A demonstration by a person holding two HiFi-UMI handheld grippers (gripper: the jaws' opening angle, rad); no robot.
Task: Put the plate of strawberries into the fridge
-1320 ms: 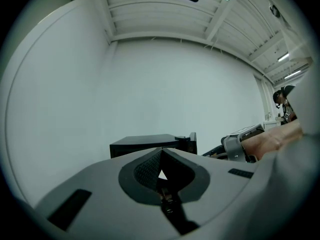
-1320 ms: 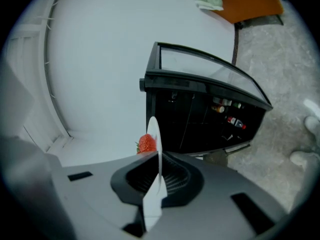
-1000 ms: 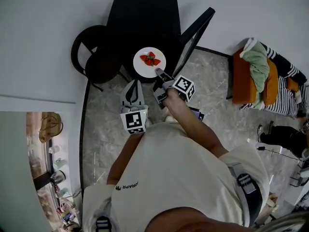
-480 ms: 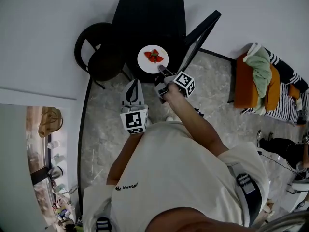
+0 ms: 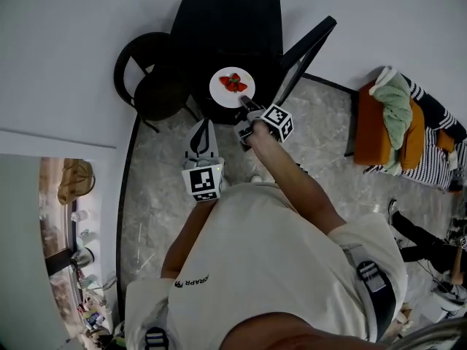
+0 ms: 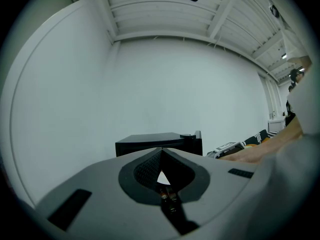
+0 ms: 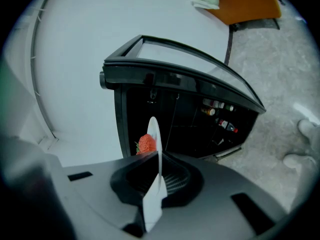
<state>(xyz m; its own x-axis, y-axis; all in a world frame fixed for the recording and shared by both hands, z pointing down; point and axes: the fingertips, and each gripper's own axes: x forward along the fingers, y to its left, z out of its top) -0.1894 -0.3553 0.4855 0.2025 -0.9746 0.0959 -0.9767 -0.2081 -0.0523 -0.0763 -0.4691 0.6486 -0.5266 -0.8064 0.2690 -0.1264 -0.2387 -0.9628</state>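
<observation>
Two grippers stand before a low black fridge [image 5: 226, 20] that is set against a white wall. At far left in the head view, a round black chair [image 5: 149, 79] stands close against the fridge's left front corner, leaving little room on that side. The grey marbled floor [image 5: 157, 195] beside the person shows bare.

The left gripper [image 5: 203, 126] points at the fridge from well short of it, apart from the plate. In its own view the left gripper [image 6: 161, 153] has its jaws pressed together with nothing between them, and the fridge top shows beyond.

Just right of it, the white plate [image 5: 221, 95] hangs at the fridge's front edge, over the dark opening, with the strawberries [image 5: 233, 83] heaped at its middle. The right gripper [image 5: 245, 102] pinches the plate's near rim. In the right gripper view the plate [image 7: 154, 131] is seen edge-on, clamped between the jaws of the right gripper [image 7: 158, 165], and one strawberry [image 7: 146, 144] shows beside it. Behind it the fridge interior is dark, with small bottles [image 7: 222, 115] inside.

The fridge door [image 5: 306, 49] stands swung open to the right, its edge close to the right gripper's marker cube [image 5: 279, 121]. Farther right, well apart, an orange seat [image 5: 372, 133] carries a green cloth [image 5: 394, 97] and striped fabric [image 5: 430, 122].
</observation>
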